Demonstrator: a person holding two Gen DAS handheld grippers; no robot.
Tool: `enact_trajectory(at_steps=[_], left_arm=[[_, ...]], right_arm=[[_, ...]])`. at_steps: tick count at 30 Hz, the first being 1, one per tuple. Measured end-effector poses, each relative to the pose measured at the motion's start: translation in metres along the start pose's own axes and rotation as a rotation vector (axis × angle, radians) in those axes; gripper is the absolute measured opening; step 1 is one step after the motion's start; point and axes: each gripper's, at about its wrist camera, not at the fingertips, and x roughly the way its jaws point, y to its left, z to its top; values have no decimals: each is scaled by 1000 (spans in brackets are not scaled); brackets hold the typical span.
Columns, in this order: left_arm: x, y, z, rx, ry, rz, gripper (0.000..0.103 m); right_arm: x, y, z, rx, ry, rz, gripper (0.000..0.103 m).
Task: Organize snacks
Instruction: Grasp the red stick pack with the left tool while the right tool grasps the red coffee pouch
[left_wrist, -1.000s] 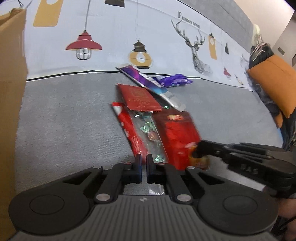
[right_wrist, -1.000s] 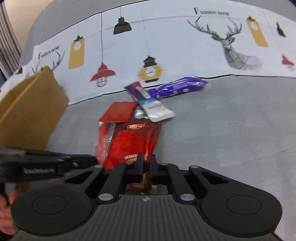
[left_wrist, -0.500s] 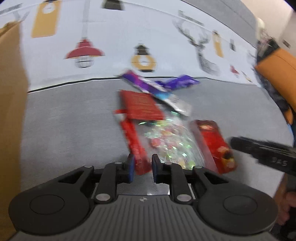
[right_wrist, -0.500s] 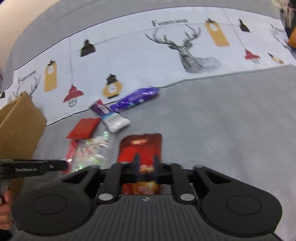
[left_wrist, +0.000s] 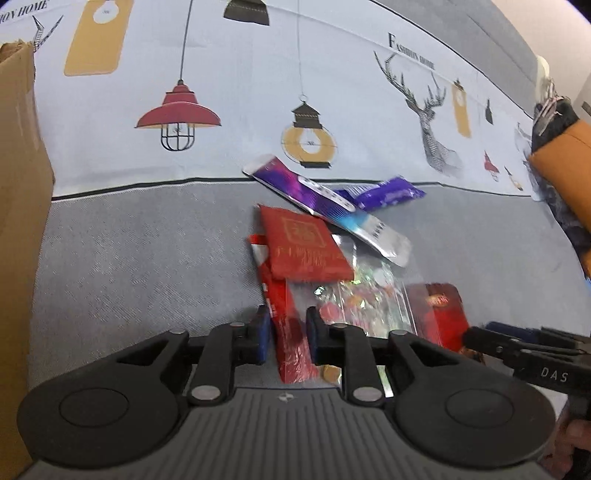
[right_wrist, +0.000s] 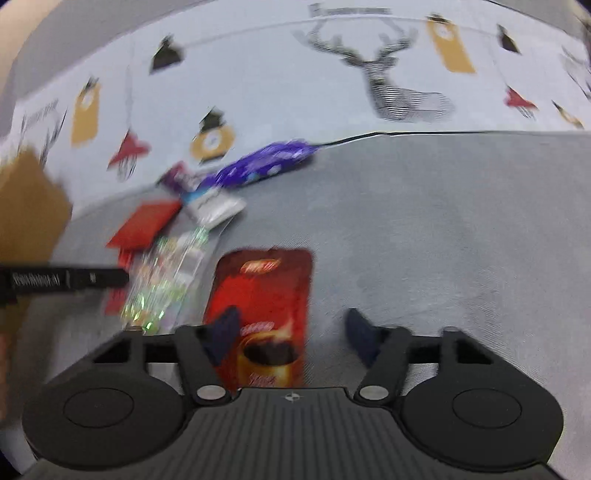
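A pile of snacks lies on the grey sofa seat (left_wrist: 129, 258). My left gripper (left_wrist: 289, 332) stands narrowly open astride a long red stick packet (left_wrist: 291, 350), its pads just off the packet's edges. Beyond it lie a flat red packet (left_wrist: 303, 247), a clear bag of candies (left_wrist: 365, 295) and two purple wrappers (left_wrist: 332, 206). My right gripper (right_wrist: 291, 325) is opening over a red coffee packet (right_wrist: 266, 291), which lies flat and apart from the pile. Its left finger (right_wrist: 221, 332) overlaps the packet and the right finger is well clear of it.
A cardboard box (left_wrist: 18, 221) stands at the left edge. An orange cushion with dark cloth (left_wrist: 569, 177) sits at the far right. Bare grey seat (right_wrist: 443, 240) stretches right of the coffee packet. The printed backrest (left_wrist: 240, 92) rises behind the pile.
My right gripper dragged the coffee packet off the pile to the right, uncovering the candy bag, then opened and let it go. My left gripper went from shut to slightly open around the red stick packet.
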Motion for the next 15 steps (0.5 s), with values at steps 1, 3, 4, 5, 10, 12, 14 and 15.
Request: enact_trajectory(at_steps=[1, 3, 4, 5, 10, 12, 14, 15], left_arm=[[-1, 1, 0, 2, -3, 14, 18], [-5, 4, 0, 4, -7, 59, 18], [-9, 6, 0, 3, -12, 87, 18], [-12, 8, 0, 4, -15, 116, 17], [-11, 22, -3, -29, 10, 113, 17], [-10, 19, -2, -25, 0, 109, 17], [-9, 16, 1, -43, 2, 73, 18], [-9, 14, 3, -50, -1, 61, 18]], right_arm=[[1, -1, 0, 5, 6, 5, 49], [3, 4, -2, -18, 7, 30, 50], [4, 11, -3, -45, 12, 41, 50], [6, 17, -4, -74, 14, 48, 51], [14, 41, -4, -160, 33, 74, 75], [19, 52, -9, -248, 39, 48, 79], [21, 59, -11, -302, 35, 19, 76], [19, 57, -11, -296, 35, 17, 73]])
